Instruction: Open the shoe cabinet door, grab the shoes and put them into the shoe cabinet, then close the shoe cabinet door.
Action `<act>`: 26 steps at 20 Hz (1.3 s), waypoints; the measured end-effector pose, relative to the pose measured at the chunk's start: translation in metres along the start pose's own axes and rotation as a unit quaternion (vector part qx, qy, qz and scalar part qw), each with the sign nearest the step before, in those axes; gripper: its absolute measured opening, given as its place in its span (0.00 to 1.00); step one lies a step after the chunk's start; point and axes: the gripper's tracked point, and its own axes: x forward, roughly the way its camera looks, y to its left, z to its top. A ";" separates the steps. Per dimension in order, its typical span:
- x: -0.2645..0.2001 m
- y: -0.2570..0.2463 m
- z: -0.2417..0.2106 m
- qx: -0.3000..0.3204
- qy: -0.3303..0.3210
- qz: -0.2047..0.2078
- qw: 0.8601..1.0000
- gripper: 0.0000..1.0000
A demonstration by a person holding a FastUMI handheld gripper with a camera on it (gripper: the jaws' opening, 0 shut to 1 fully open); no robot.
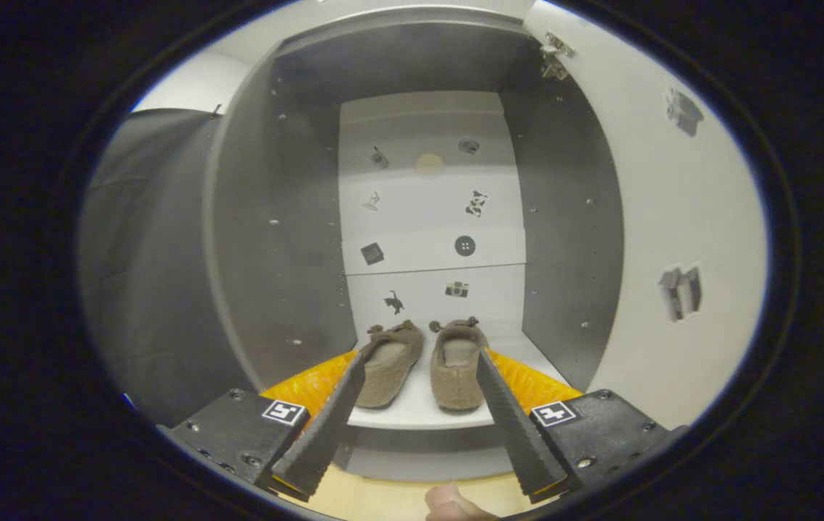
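The shoe cabinet (571, 239) stands open in front of me, its white door (679, 217) swung out to the right. A pair of brown suede shoes, left shoe (388, 365) and right shoe (456, 365), rests side by side on the cabinet's bottom shelf (419, 418), toes toward the back. My gripper (420, 362) is open, its fingertips spread just outside the two shoes and close in front of them, with neither finger pressing on a shoe.
The cabinet's back panel (430, 210) carries several small stickers. Grey side walls (289, 239) close in on both sides. A fingertip of a person's hand (448, 503) shows below the fingers, above a light wooden floor (383, 499).
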 end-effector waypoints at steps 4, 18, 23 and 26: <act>-0.072 0.009 0.022 -0.039 -0.020 -0.016 0.999 0.99; -0.292 -0.006 0.012 -0.066 -0.035 0.044 0.996 1.00; -0.365 -0.064 -0.005 -0.076 -0.048 0.046 0.995 1.00; -0.400 -0.114 -0.008 -0.077 -0.058 0.024 0.995 1.00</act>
